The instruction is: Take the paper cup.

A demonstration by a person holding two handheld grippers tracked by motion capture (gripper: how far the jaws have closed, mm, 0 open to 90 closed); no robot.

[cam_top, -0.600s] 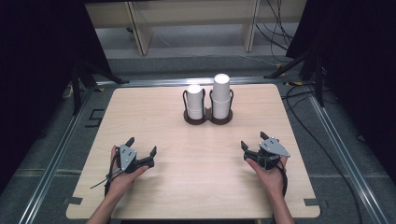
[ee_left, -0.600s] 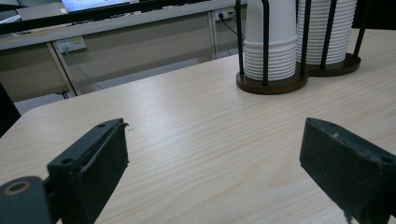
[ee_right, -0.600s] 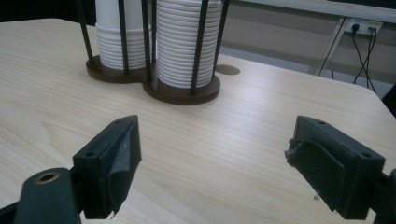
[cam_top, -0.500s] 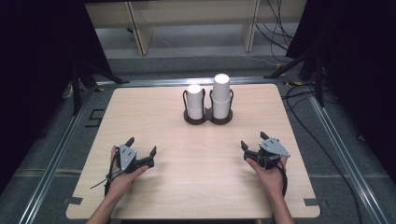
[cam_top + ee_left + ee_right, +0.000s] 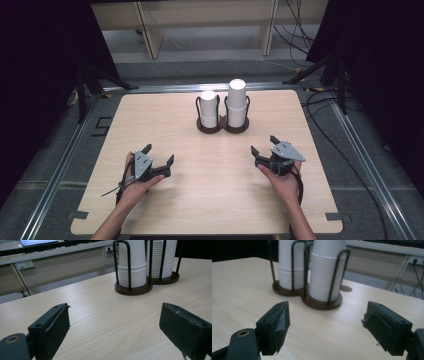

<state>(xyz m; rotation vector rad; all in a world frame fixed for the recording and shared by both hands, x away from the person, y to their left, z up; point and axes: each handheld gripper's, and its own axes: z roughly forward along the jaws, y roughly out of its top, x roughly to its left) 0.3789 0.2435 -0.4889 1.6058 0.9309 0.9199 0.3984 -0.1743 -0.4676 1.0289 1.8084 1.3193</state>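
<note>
Two stacks of white paper cups stand in a dark double wire holder (image 5: 222,126) at the far middle of the table: a shorter left stack (image 5: 208,108) and a taller right stack (image 5: 237,102). My left gripper (image 5: 159,154) rests low at the near left, open, nothing between its jaws. My right gripper (image 5: 264,144) sits at the near right, open and empty. In the left gripper view the left gripper (image 5: 113,325) faces the holder (image 5: 133,288) ahead to the right. In the right gripper view the right gripper (image 5: 327,323) faces the cup stacks (image 5: 325,275) straight ahead.
The light wooden table (image 5: 165,120) is bare around the holder. Metal rails (image 5: 60,165) run along both sides, with cables (image 5: 320,105) on the floor at the right. A shelf unit (image 5: 200,25) stands beyond the far edge.
</note>
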